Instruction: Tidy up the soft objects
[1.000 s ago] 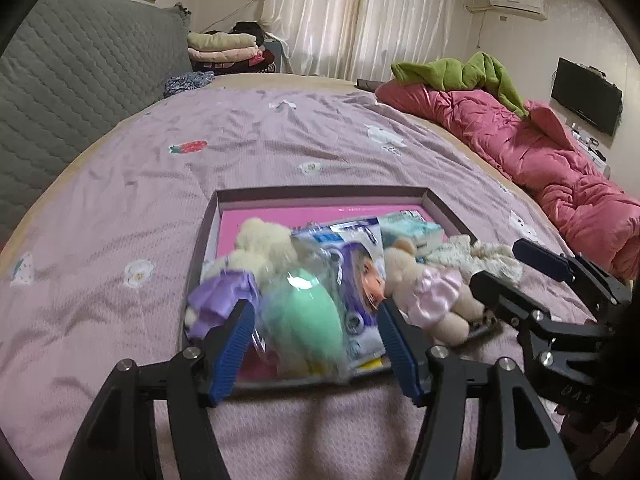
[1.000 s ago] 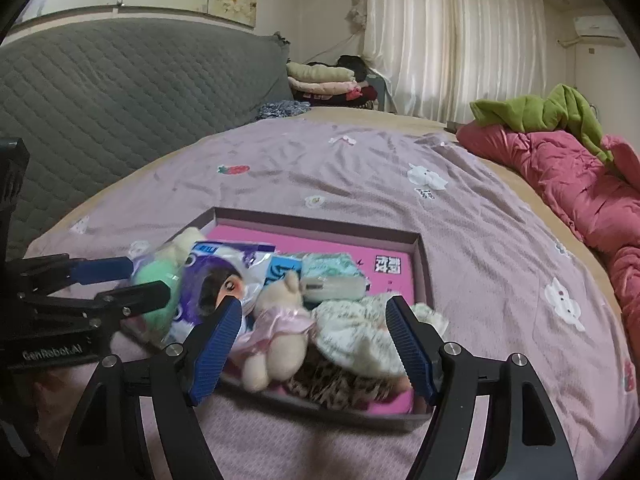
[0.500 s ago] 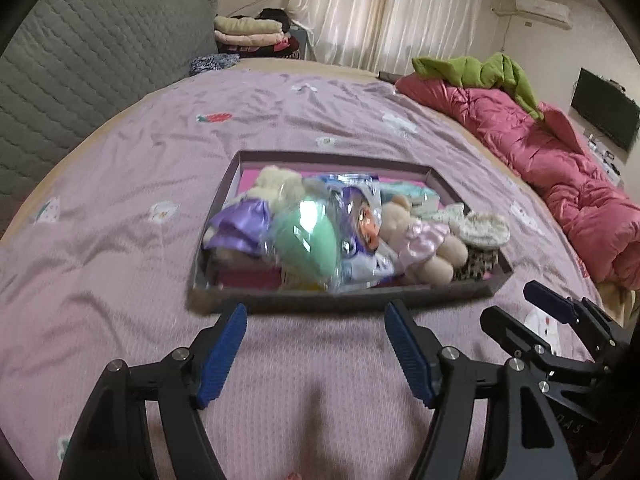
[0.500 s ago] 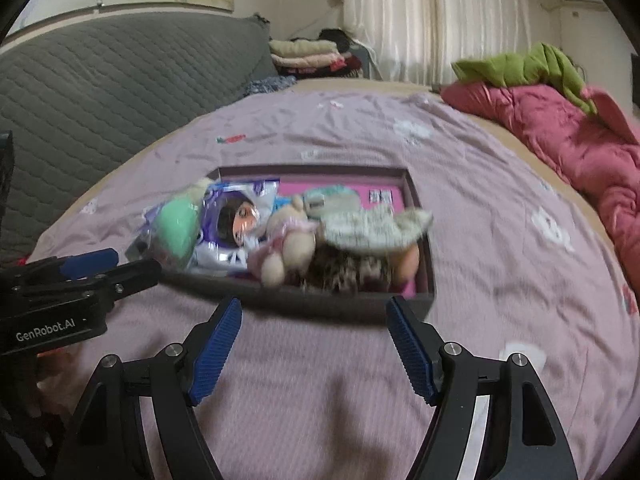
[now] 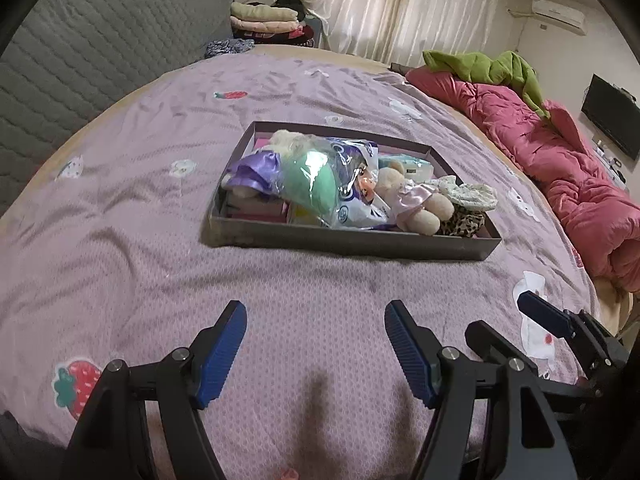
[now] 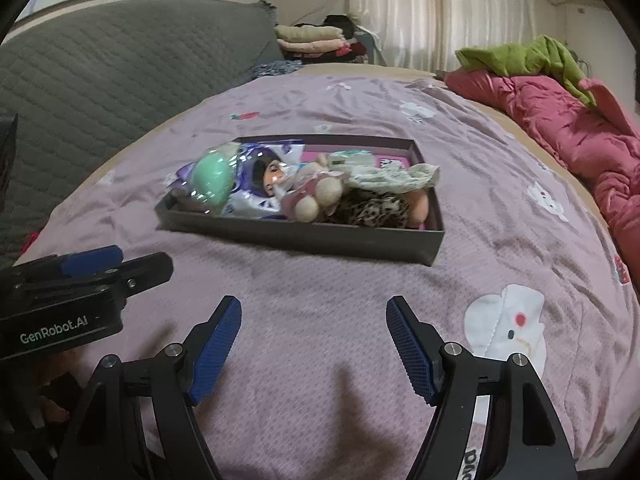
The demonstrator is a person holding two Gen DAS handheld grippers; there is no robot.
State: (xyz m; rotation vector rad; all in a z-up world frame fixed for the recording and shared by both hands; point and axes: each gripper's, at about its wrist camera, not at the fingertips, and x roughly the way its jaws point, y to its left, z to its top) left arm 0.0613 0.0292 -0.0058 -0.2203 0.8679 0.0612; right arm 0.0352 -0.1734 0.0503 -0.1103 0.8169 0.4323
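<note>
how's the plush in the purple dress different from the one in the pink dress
The purple-dress plush lies at the tray's left end, half hidden behind a bagged green toy; the pink-dress plush lies right of the middle, in plain view. The first is cream-white, the second tan. Both wear shiny dresses and lie in the same tray.

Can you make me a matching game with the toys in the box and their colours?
Things:
1. bear's dress
2. round plush in the bag
3. cloth at the box's right corner
4. box

Colours:
A. leopard print
B. dark grey
C. pink
D. mint green

Pairs: 1-C, 2-D, 3-A, 4-B
</note>
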